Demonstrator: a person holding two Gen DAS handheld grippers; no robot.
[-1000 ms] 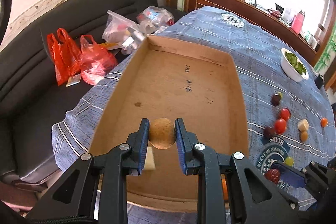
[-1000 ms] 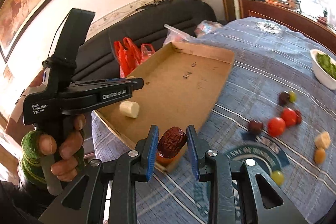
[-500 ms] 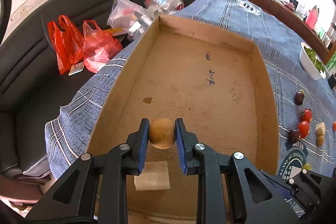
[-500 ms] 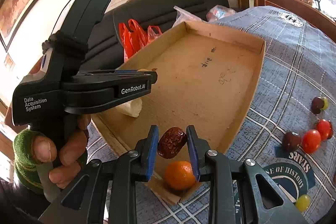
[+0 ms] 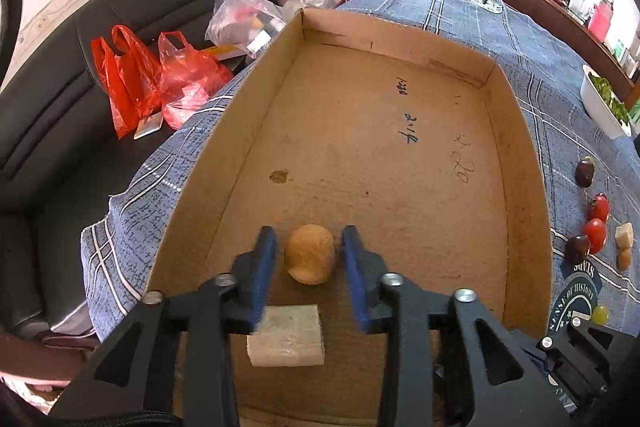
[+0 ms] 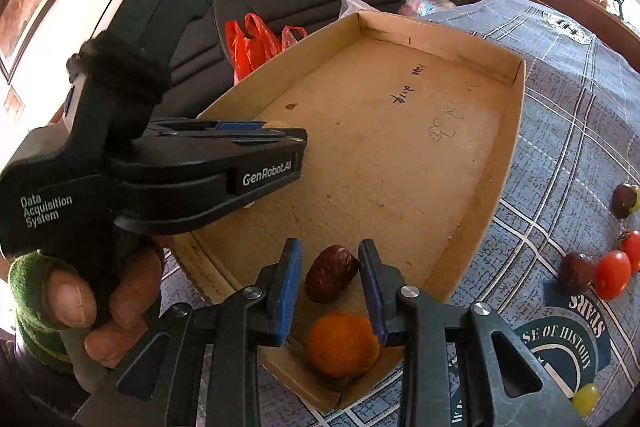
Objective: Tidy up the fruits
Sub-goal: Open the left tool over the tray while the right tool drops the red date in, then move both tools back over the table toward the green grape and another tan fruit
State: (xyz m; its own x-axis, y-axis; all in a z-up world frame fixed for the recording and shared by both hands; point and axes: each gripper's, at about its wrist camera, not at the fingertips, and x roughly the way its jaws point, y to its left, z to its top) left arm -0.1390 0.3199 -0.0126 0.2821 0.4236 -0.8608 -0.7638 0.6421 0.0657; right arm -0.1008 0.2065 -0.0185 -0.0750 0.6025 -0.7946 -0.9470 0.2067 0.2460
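Observation:
A shallow cardboard box (image 5: 524, 163) (image 6: 480, 195) lies on the blue checked tablecloth. My left gripper (image 5: 308, 255) is open over the box's near end, with a round tan fruit (image 5: 310, 259) lying loose between its jaws. A pale cut fruit block (image 5: 286, 335) lies just below it. My right gripper (image 6: 330, 275) is open over the box's near corner, with a dark red date (image 6: 331, 273) loose between its jaws and an orange (image 6: 342, 345) below it. The left gripper body (image 6: 160, 163) fills the left of the right wrist view.
Loose fruits lie on the cloth right of the box: dark grapes (image 5: 577, 249), cherry tomatoes (image 5: 595, 235) (image 6: 612, 275), a green grape (image 5: 599, 314), a pale chunk (image 5: 625, 235). A white bowl of greens (image 5: 600, 103) stands far right. Red plastic bags (image 5: 160, 83) lie on the black sofa at left.
Both grippers have opened: the left let go of the tan fruit, the right let go of the date. Both have moved further over the box.

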